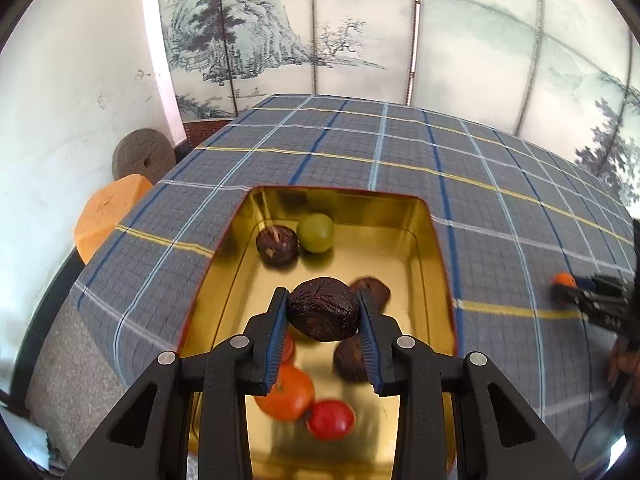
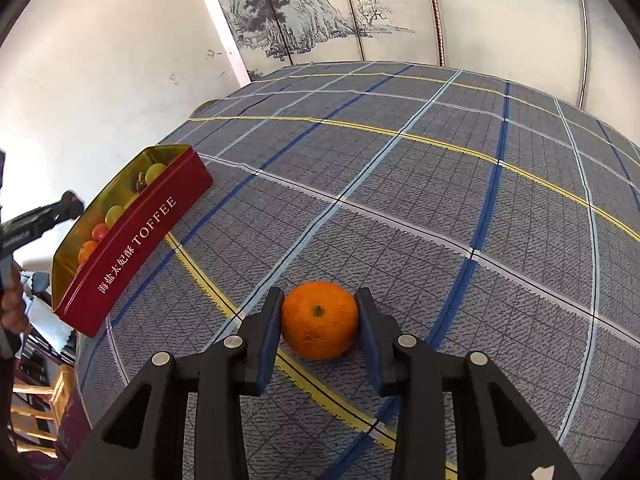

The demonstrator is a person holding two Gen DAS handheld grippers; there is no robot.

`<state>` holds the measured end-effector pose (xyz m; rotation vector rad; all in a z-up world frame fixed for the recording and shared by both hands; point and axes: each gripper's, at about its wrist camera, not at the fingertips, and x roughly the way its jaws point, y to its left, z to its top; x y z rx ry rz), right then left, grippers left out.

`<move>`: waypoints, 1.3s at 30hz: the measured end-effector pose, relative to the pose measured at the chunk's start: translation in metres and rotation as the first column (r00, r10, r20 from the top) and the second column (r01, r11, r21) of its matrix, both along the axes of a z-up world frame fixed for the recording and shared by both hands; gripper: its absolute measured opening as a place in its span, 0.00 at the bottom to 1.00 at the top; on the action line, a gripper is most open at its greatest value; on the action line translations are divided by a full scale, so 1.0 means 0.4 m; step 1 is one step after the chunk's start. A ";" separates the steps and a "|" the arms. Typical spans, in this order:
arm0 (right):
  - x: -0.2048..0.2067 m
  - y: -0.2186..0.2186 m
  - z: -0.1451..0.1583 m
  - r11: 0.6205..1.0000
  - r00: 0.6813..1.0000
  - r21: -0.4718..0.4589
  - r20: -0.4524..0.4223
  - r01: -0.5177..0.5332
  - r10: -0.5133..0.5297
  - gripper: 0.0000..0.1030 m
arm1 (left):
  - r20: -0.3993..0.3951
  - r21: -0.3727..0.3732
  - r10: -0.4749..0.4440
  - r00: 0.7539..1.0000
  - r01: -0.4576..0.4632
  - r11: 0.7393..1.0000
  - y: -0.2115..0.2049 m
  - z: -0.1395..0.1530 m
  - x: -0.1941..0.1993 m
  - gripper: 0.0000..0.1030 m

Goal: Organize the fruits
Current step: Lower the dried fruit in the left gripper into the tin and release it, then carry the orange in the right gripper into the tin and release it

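Observation:
My left gripper (image 1: 322, 300) is shut on a dark brown wrinkled fruit (image 1: 323, 316) and holds it above the gold inside of a red toffee tin (image 1: 426, 240). Inside the tin lie a green grape (image 1: 316, 233), another dark fruit (image 1: 277, 246), two more dark ones partly hidden, a tangerine (image 1: 285, 394) and a red tomato (image 1: 331, 420). In the right wrist view my right gripper (image 2: 319, 310) is shut on an orange tangerine (image 2: 319, 320) that rests on the plaid tablecloth (image 2: 440, 200). The tin (image 2: 152, 236) stands to its far left.
The table's left edge drops off just beside the tin. Below it are an orange stool (image 1: 108, 216) and a round grey stone (image 1: 144, 158). A painted folding screen (image 1: 320, 32) stands behind the table. A hand (image 2: 12, 304) shows at the left edge.

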<state>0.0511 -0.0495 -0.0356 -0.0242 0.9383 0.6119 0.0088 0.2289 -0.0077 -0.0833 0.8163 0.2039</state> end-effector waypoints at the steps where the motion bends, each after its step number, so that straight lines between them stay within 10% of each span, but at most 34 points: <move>1: 0.000 0.000 0.000 1.000 1.000 0.000 0.000 0.001 -0.001 0.33 | 0.000 0.000 0.004 1.000 -0.004 1.000 0.005 0.000 0.011 0.34; 23: 0.000 0.003 -0.003 1.000 1.000 -0.010 0.004 -0.001 0.001 0.34 | 0.007 0.113 0.038 0.999 -0.038 0.993 0.013 -0.007 0.121 0.37; 34: 0.000 0.002 -0.004 1.000 1.000 -0.006 0.003 -0.002 0.002 0.34 | 0.041 0.153 0.070 0.997 -0.076 0.985 -0.002 0.017 0.081 0.72; 39: -0.001 0.002 -0.003 1.000 1.000 -0.006 0.005 -0.002 0.002 0.34 | 0.060 0.145 0.075 0.995 -0.083 0.986 -0.021 0.027 0.035 0.73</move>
